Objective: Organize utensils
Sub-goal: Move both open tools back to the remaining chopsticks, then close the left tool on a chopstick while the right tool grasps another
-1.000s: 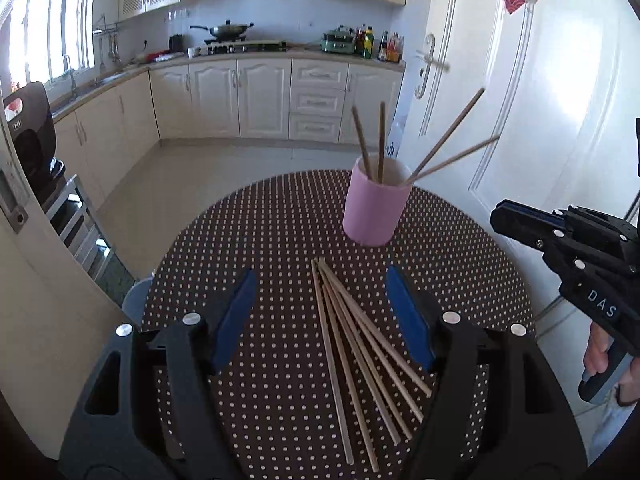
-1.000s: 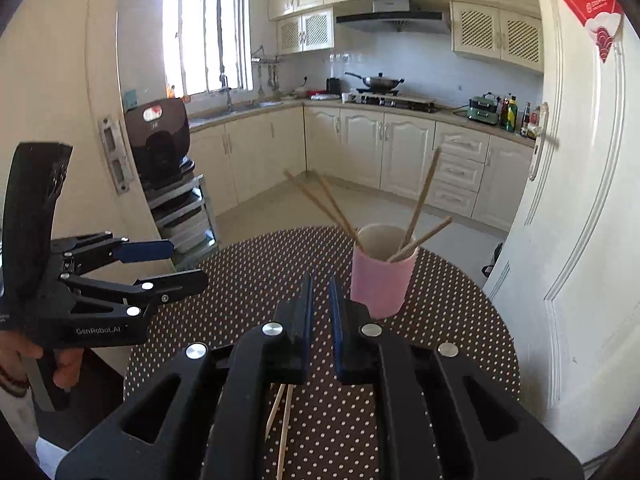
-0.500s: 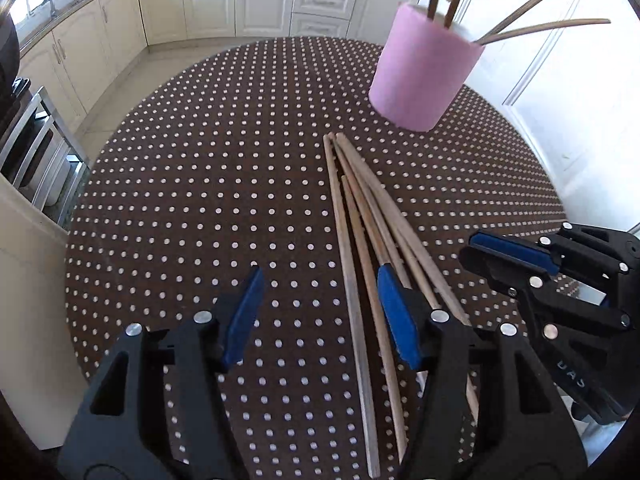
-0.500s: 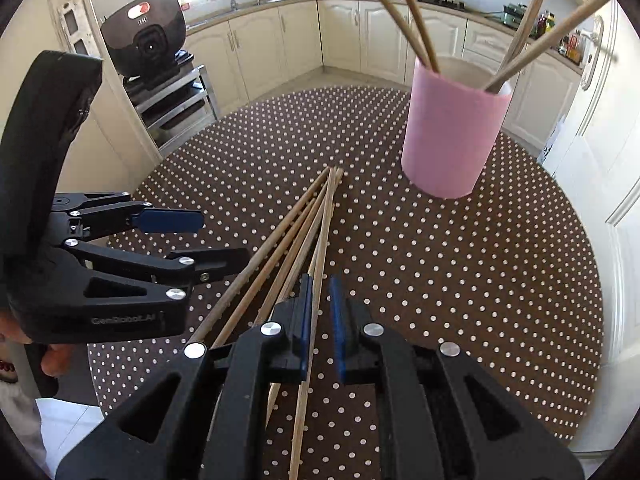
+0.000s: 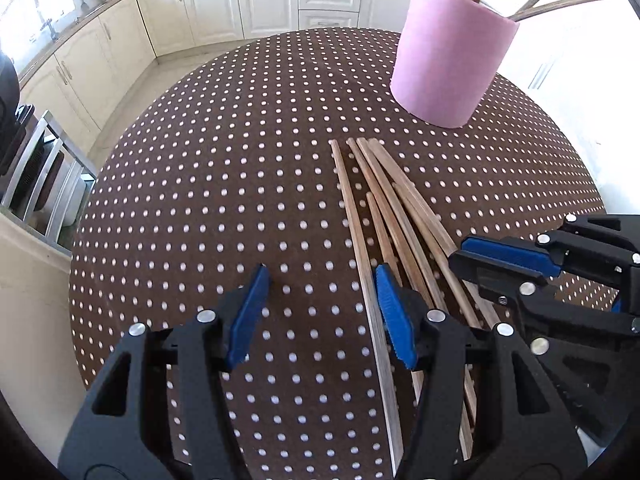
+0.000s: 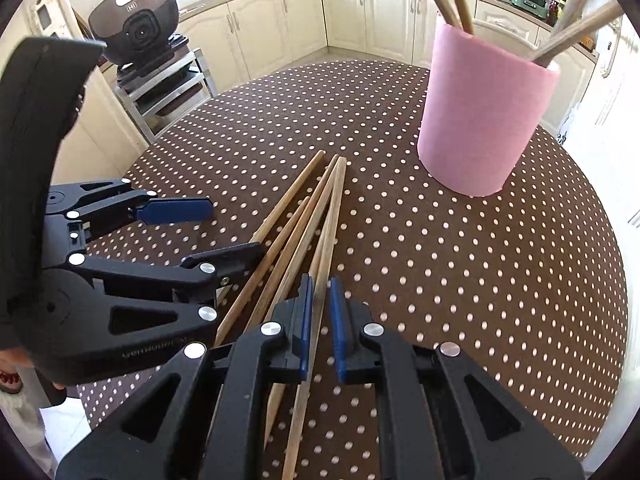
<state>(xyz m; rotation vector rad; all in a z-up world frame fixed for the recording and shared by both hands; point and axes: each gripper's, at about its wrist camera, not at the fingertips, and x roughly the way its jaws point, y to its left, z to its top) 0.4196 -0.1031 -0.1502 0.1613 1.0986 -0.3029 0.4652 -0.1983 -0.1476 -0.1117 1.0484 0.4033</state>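
Chopsticks (image 5: 394, 216): loose bundle of plain light wooden sticks, fanned slightly, lay flat at centre frame, tips towards the cup.
Cup (image 5: 450, 68): matte pink cylinder, upright, upper right of the left wrist view; further sticks stood in it, leaning outward.
Left gripper (image 5: 320, 300): jaws parted and closing; the leftmost stick lay between the blue pads, beside the right-hand pad, not pinched.
Right gripper (image 6: 320, 304): clenched nearly tight, one stick in the narrow gap; whether it was pinched could not be told.
Writing: pale lettering on the left gripper's body, lower left of the right wrist view, not legible.
Surface: round table (image 5: 224, 184), brown cloth with white dots.
Room: cream kitchen cabinets (image 6: 304, 20) along the top; dark appliance (image 6: 134, 24) on a metal rack, upper left.
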